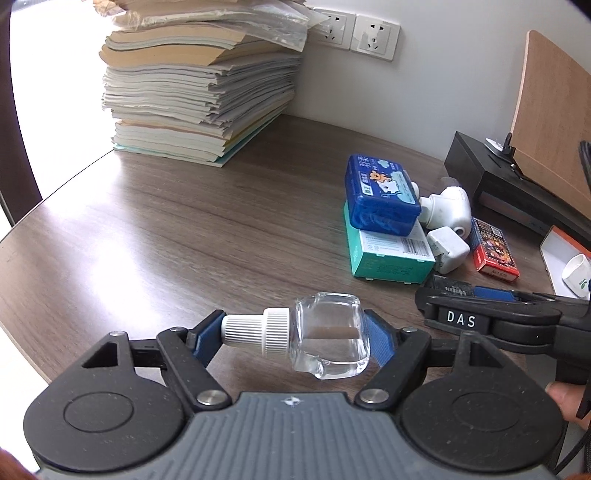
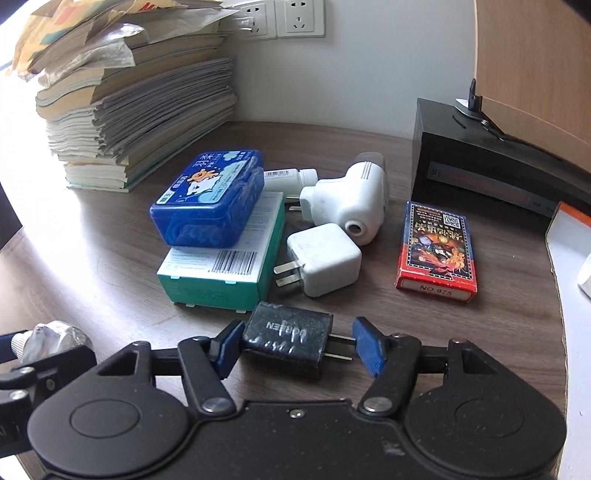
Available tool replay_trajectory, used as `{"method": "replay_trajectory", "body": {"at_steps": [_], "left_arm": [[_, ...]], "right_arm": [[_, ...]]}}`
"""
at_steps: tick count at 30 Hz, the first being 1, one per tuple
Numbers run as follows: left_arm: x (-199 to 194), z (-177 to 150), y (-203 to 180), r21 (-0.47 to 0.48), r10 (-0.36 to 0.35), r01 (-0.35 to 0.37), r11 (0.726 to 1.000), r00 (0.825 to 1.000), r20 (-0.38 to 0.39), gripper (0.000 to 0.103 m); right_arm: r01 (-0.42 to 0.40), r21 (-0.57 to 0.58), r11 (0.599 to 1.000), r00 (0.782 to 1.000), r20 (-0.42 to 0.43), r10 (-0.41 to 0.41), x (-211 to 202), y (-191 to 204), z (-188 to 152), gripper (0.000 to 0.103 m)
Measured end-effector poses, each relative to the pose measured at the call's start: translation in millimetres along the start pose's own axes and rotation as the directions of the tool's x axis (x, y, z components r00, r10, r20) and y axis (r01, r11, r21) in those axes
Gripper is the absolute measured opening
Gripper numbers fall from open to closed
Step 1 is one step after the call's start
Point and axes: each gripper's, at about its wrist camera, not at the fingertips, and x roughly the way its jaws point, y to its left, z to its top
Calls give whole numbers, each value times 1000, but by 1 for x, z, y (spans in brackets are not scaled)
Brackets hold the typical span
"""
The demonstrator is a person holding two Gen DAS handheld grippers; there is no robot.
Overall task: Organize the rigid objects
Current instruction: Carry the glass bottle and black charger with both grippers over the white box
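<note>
My left gripper (image 1: 293, 338) is shut on a clear glass bottle (image 1: 330, 345) with a white ribbed cap (image 1: 258, 330), held sideways above the table. My right gripper (image 2: 295, 349) is shut on a black charger plug (image 2: 286, 341), its prongs against the right finger. A blue plastic box (image 2: 208, 197) lies on a green-and-white carton (image 2: 225, 264). Beside them lie a white cube charger (image 2: 325, 266), a white angled adapter (image 2: 351, 201), a small white bottle (image 2: 290, 179) and a red card box (image 2: 437, 253). The right gripper also shows in the left wrist view (image 1: 491, 317).
A tall stack of papers and books (image 1: 195, 85) stands at the back left. A black box (image 2: 480, 162) and a wooden board (image 2: 532, 66) stand at the back right. A white, orange-edged tray (image 2: 565, 254) is at the right. Wall sockets (image 2: 280, 16) are behind.
</note>
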Motion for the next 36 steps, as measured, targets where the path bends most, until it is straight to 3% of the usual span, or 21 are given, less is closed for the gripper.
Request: {"method": "replay_trajectory", "body": {"at_steps": [7, 15, 28, 36], "left_arm": [[-1, 11, -19, 52, -52, 51, 997, 999, 14, 80], [-8, 25, -65, 111, -146, 141, 984, 989, 37, 80], [-26, 31, -174, 251, -320, 304, 919, 947, 26, 80], [-32, 19, -235, 318, -401, 389, 865, 916, -31, 80]], "right_arm": [[63, -6, 998, 997, 54, -63, -33, -15, 2, 77], [129, 55, 990, 983, 120, -135, -87, -62, 7, 77], [245, 216, 945, 945, 163, -283, -165, -162, -8, 77], [307, 296, 904, 921, 147, -361, -196, -211, -30, 77]]}}
